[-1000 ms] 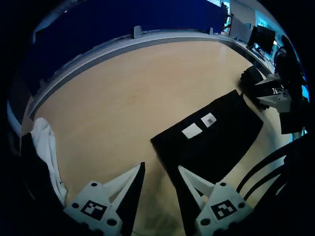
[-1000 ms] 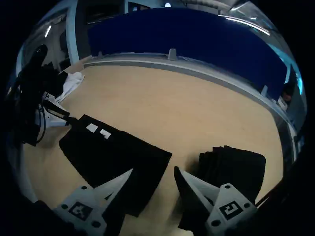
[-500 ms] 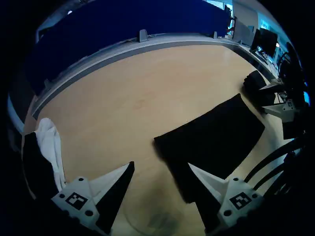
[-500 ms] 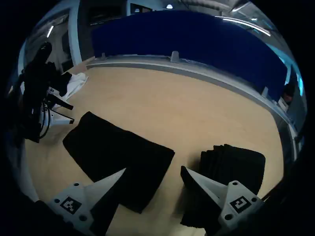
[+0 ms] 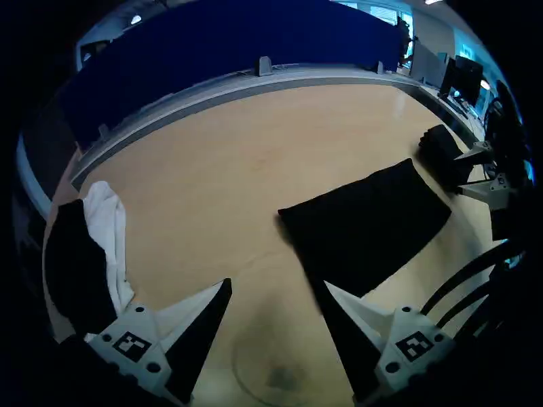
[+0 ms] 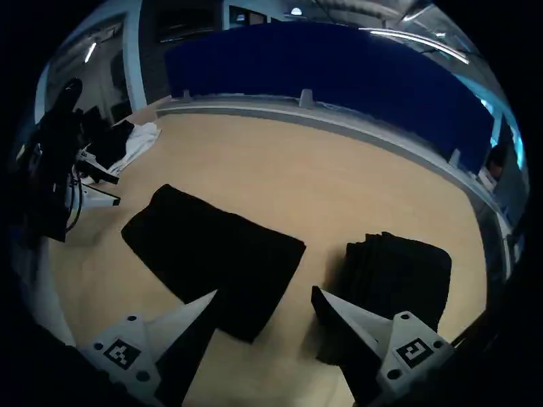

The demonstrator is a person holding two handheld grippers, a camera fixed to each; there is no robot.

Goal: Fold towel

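Hovering with fingers spread wide and empty on left gripper point(image 5: 276, 283) and right gripper point(image 6: 263, 292) alike, clear of the black towel point(image 5: 366, 234) lying folded flat mid-bench point(image 5: 224, 169), probably before shifting it to the folded stack point(image 6: 400, 268) just beside. Hard to count layers in such dark cloth.

— How does the left gripper point(image 5: 275, 305) stand?
— Wide open. Its two fingers point(image 5: 203, 319) are spread far apart and angled forward and down, with nothing between them.
— And the right gripper point(image 6: 261, 302)?
— The same: jaws parted wide, gripping nothing.
— Does either see the other?
— Yes. The left gripper view has the right one at its far right edge, fingers parted. The right gripper view has the left one at its far left, also parted.
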